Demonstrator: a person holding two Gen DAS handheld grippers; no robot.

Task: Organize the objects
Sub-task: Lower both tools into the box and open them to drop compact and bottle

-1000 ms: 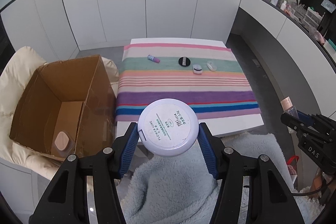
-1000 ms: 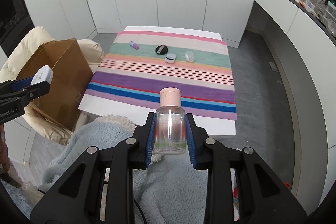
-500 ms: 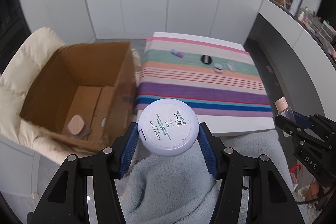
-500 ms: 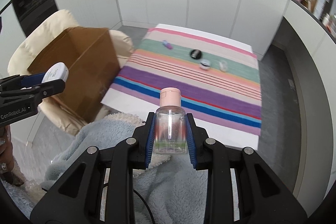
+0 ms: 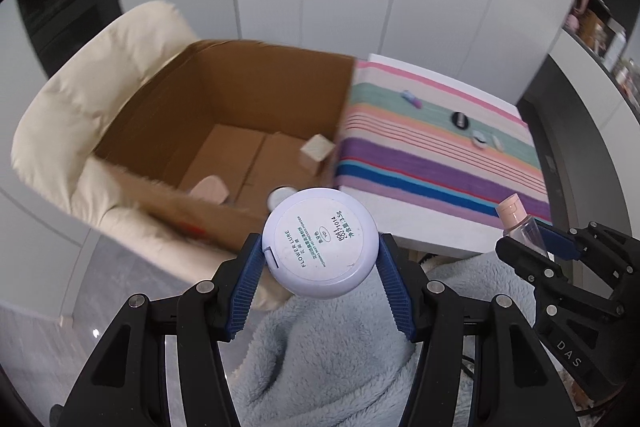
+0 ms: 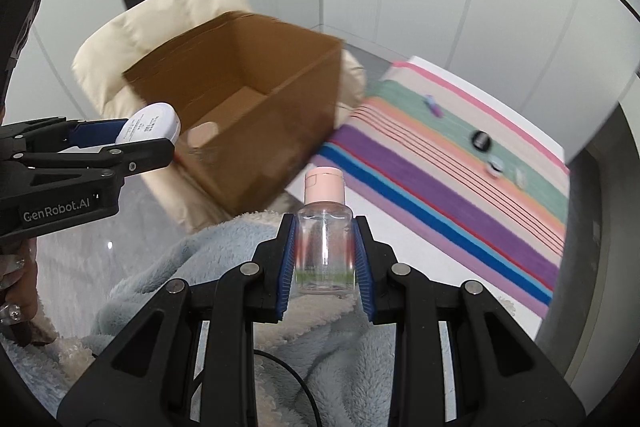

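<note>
Left wrist view: since a second ago I have swung both hands toward the cardboard box point(image 5: 224, 115), which has shifted from the left edge to fill the middle of the picture, while the striped cloth point(image 5: 440, 155) on the tabletop point(image 5: 420, 227) has slid off to the right. My left gripper point(image 5: 320, 259) has its blue ribbed fingers point(image 5: 244, 287) clamped on one round white compact point(image 5: 320, 241), flat and glossy, printed side toward the camera. My right gripper point(image 6: 324, 251) has its fingers pressed tight on one clear plastic bottle point(image 6: 324, 247) with a pink cap, held upright. The box is open, brown and matte, resting on a cream padded chair point(image 5: 80, 99); I count three small things inside. Four small items lie on the cloth. A fluffy pale-blue blanket point(image 5: 340, 355) lies below both grippers.
</note>
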